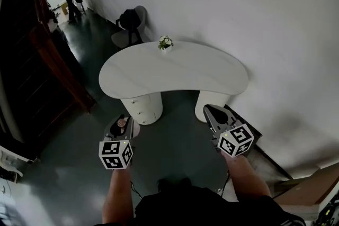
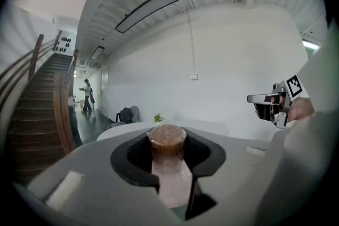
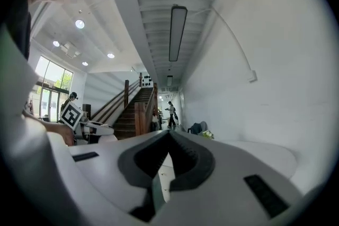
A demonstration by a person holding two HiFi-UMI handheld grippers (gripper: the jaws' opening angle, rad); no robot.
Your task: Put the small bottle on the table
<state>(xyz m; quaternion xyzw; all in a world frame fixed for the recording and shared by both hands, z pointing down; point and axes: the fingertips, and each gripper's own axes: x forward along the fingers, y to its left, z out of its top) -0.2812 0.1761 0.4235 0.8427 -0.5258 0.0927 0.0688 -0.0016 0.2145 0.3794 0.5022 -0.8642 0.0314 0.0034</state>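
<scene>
- The left tool [image 1: 120, 122] is clamped on the small bottle [image 2: 169, 169]. Its jaws stand fairly wide apart, and a pad presses on each side of the pale body.
- The bottle stands upright between the jaws, and its brown cap [image 2: 167, 135] rises above them.
- The right tool [image 1: 213, 114] carries nothing; its jaws meet at the tips.
- Both tools are held over the dark floor [image 1: 175, 151], short of the near edge of the white curved worktop [image 1: 175, 71].
- A small potted plant [image 1: 166, 43] sits at the far edge of the worktop.
</scene>
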